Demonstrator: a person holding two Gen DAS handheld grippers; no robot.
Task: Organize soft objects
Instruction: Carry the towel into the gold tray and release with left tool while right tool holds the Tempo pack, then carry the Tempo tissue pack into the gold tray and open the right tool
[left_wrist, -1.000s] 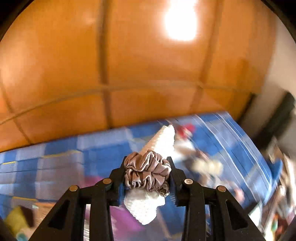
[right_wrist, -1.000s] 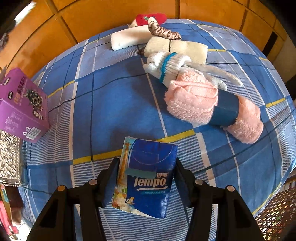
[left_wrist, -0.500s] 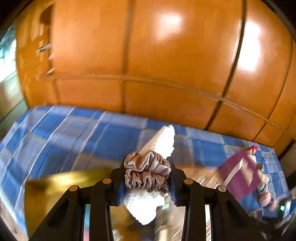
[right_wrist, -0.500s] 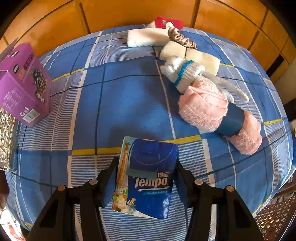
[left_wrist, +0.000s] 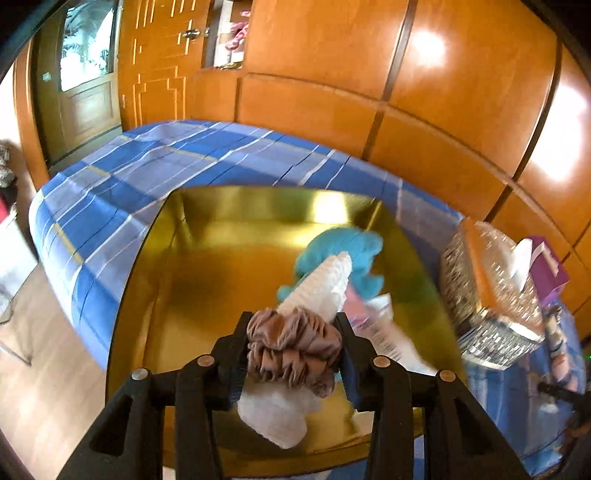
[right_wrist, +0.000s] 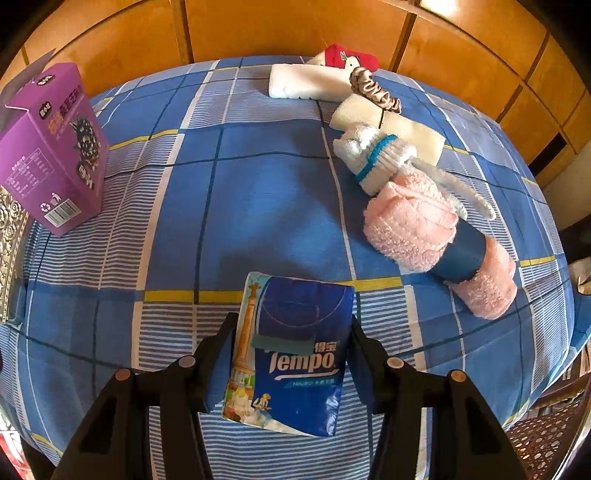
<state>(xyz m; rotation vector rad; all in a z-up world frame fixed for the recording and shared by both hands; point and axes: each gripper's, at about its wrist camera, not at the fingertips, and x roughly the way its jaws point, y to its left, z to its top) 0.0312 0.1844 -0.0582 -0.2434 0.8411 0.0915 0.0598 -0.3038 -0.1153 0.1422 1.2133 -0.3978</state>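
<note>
My left gripper (left_wrist: 293, 332) hangs over a gold tray (left_wrist: 207, 258). Between its jaws is a white knitted roll (left_wrist: 321, 284) bound by a brown scrunchie (left_wrist: 291, 350); the jaws are opening and the pads still touch the scrunchie. A fluffy blue item (left_wrist: 354, 247) and a blurred pack (left_wrist: 373, 321) lie in the tray. My right gripper (right_wrist: 291, 332) is shut on a blue Tempo tissue pack (right_wrist: 295, 354), held above the checked bedspread (right_wrist: 240, 184). On the bed lie a pink towel roll (right_wrist: 424, 229), a white sock roll (right_wrist: 376, 158) and a cream cloth (right_wrist: 406, 125).
A purple carton (right_wrist: 51, 147) stands at the bed's left, next to a glittery silver box (left_wrist: 487, 295). A white pad (right_wrist: 303, 79), another scrunchie (right_wrist: 373, 90) and a red sock (right_wrist: 347, 57) lie by the wooden wall. A woven basket (right_wrist: 546, 435) sits at bottom right.
The left gripper swung with its roll from facing the wall and bed to above the gold tray. The right gripper drifted slightly over the bed, tissue pack still held.
</note>
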